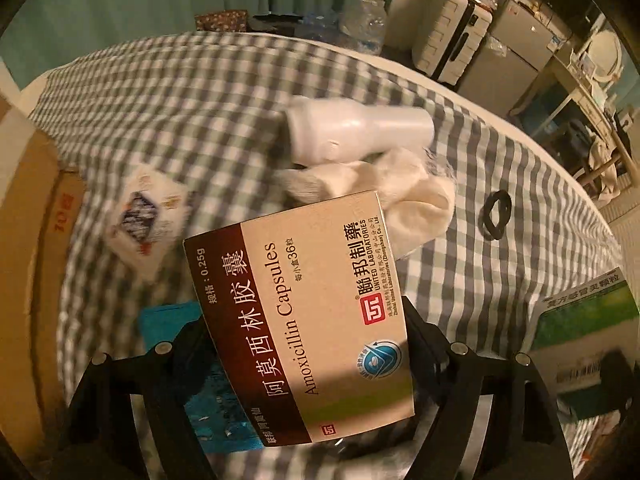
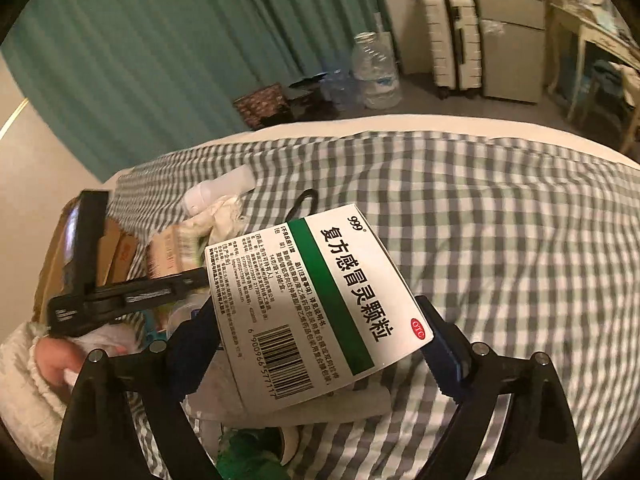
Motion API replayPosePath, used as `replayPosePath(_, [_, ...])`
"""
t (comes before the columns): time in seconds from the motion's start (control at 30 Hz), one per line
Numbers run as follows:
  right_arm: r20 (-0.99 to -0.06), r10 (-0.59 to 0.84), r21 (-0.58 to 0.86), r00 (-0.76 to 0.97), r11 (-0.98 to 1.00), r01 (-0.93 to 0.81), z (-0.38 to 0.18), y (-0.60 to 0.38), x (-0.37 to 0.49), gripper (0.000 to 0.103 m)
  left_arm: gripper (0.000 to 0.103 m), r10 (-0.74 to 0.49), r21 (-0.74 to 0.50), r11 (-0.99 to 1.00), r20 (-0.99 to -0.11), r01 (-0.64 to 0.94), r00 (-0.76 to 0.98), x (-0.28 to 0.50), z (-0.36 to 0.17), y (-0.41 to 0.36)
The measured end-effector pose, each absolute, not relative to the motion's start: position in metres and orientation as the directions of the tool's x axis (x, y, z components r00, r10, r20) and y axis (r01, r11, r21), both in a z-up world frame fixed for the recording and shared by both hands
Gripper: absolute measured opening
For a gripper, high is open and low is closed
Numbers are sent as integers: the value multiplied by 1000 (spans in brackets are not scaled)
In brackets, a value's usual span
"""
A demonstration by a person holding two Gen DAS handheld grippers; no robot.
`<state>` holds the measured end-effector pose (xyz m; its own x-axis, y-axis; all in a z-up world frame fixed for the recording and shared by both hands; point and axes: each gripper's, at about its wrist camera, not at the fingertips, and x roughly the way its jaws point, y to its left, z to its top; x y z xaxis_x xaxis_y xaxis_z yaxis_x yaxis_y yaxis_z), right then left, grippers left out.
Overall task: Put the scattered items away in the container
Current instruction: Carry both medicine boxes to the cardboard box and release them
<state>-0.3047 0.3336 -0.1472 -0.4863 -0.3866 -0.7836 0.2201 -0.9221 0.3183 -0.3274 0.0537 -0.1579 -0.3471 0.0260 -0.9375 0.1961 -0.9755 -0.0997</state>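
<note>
Left gripper (image 1: 308, 344) clamps capsule box (image 1: 298, 316), right gripper (image 2: 320, 340) clamps cold-remedy box (image 2: 316, 300); both held above bedspread (image 2: 500, 220), cardboard box (image 1: 28, 240) lying leftward, nearer left gripper.

The right hand-held gripper (image 2: 316, 344) clamped a white-and-green medicine box (image 2: 320, 300) above the checked bed (image 2: 500, 240), the cardboard container (image 2: 116, 252) off left.

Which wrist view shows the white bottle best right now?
Left wrist: the white bottle lies fully visible on the checked cloth beyond the amoxicillin box. In the right wrist view it is small, distant and partly hidden.
</note>
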Motion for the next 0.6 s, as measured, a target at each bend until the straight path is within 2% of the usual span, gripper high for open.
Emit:
replayPosePath(0.3, [-768, -300, 248, -566, -954, 169, -70, 343, -267, 90, 82, 8, -77, -986, -905, 145, -425, -276, -84, 9])
replayPosePath(0.6, [-722, -207, 89, -660, -974, 207, 38, 297, -204, 90, 83, 17, -40, -999, -816, 27, -578, -232, 35, -13])
